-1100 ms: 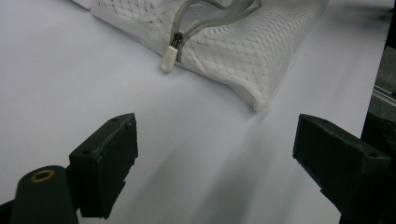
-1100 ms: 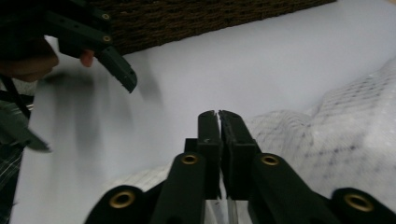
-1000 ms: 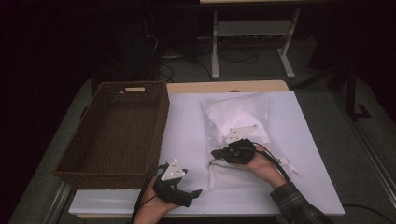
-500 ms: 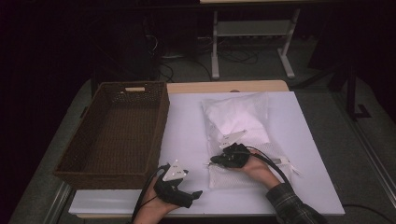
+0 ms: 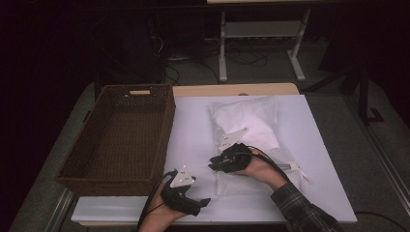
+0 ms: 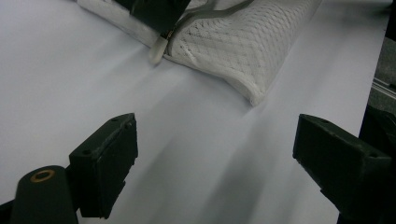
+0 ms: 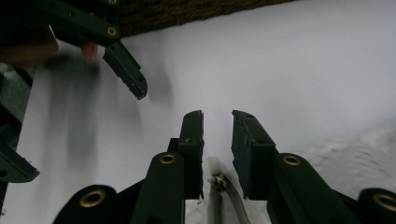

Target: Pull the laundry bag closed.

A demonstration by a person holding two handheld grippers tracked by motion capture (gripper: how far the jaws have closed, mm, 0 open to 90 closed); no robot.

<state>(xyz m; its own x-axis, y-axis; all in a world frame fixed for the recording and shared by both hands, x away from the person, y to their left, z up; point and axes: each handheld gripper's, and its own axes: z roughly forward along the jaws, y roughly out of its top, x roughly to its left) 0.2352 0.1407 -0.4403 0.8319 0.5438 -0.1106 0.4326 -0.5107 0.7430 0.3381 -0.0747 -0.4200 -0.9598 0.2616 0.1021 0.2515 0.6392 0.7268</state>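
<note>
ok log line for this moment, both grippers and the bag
left gripper: open, idle | right gripper: just opening, zipper pull between jaws | mesh bag: on table

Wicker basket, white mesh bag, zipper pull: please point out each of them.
wicker basket (image 5: 121, 140), high view, on its woven bottom.
white mesh bag (image 6: 243, 44), left gripper view, on its netted side.
zipper pull (image 7: 214, 164), right gripper view, on its white tip.

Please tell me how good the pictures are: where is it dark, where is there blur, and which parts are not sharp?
High view: the room behind is nearly black, while the white table sheet is evenly lit. Left gripper view: the white mesh laundry bag is sharp, with soft shadows on the sheet. Right gripper view: the left gripper at upper left is smeared by motion, and the brown wicker basket is dim.
</note>
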